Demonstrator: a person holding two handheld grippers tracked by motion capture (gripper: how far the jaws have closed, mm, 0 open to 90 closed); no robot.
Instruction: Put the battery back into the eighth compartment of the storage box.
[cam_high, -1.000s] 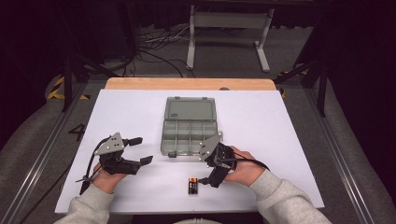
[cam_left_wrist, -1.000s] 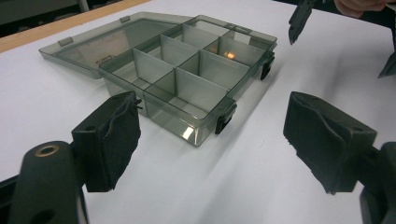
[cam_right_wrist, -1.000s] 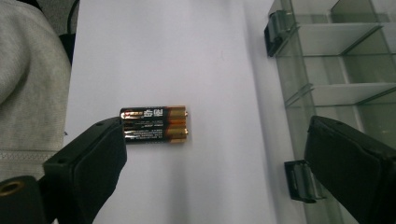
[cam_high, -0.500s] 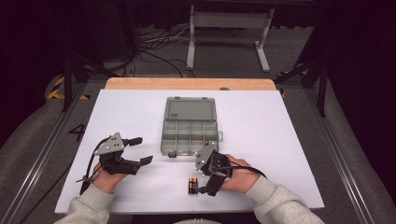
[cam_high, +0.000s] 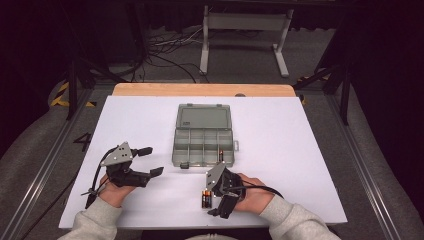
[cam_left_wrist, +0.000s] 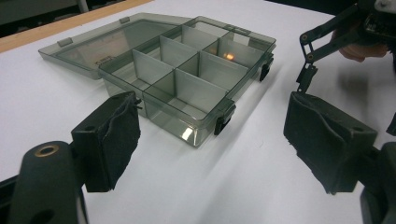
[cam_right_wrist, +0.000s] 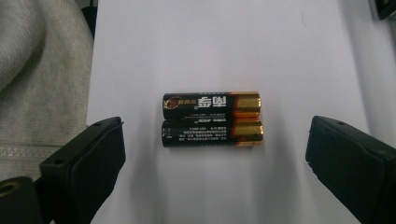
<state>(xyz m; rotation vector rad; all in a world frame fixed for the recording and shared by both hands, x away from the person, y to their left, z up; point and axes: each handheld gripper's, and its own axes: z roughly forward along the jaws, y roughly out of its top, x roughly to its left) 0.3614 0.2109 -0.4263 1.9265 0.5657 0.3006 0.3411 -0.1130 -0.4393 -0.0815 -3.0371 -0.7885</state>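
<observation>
My left gripper (cam_high: 150, 161): jaws wide apart, nothing between them, pointing toward 3 o'clock, left hand (cam_high: 116, 186) gripping it from behind. My right gripper (cam_high: 214, 202): jaws spread wide, tipped down, pointing toward 8 o'clock. Both forearms enter from 6 o'clock in grey sleeves.

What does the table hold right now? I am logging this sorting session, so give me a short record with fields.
surface: white table sheet
box: smoky clear plastic compartment box, lid open flat
in box: one black-and-gold battery in box, near right compartment
loose: two black-and-gold AA batteries, side by side, touching
right tongs: open above the pair, no contact
left tongs: open, empty, left of box
</observation>
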